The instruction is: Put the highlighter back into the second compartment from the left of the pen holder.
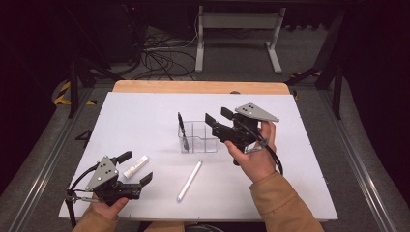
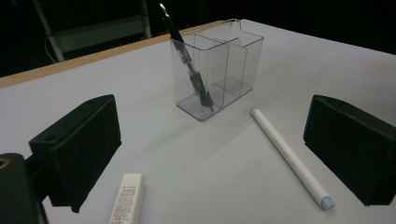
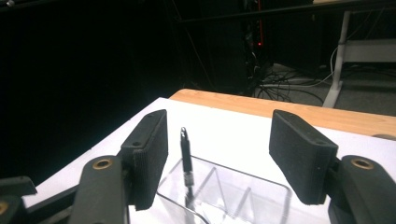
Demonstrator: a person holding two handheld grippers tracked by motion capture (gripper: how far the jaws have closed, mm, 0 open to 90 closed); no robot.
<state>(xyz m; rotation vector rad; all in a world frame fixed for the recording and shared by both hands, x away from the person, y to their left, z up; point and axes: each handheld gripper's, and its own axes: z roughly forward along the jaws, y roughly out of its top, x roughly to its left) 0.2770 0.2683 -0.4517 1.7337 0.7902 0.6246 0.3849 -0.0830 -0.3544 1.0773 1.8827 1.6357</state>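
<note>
Two grippers are in my hands, both with jaws spread and nothing between them; my right gripper [image 1: 216, 120] hangs in the air just beside the right end of the clear organiser [image 1: 198, 137], jaws pointing left across its top; from the right gripper view I look down between those parted jaws at the organiser's open compartments and the black pen [image 3: 186, 158] standing in the far one; my right hand [image 1: 256, 153] grips the handle from below, the sleeve [image 1: 283, 205] running off the bottom edge; my left gripper [image 1: 136, 168] sits low at the near left corner of the white table [image 1: 300, 159], released as well, jaws pointing right; just beyond it lies a small white eraser [image 1: 135, 166], near the upper jaw but apart from it; in the left gripper view the eraser [image 2: 127, 198] shows at the bottom edge, and a white marker [image 2: 290, 157] lies flat between the gripper and the organiser [image 2: 219, 70], its capped end nearest me; the pen [image 2: 187, 60] leans in the left-hand compartment; a wooden strip [image 1: 200, 87] edges the table's far side.
</note>
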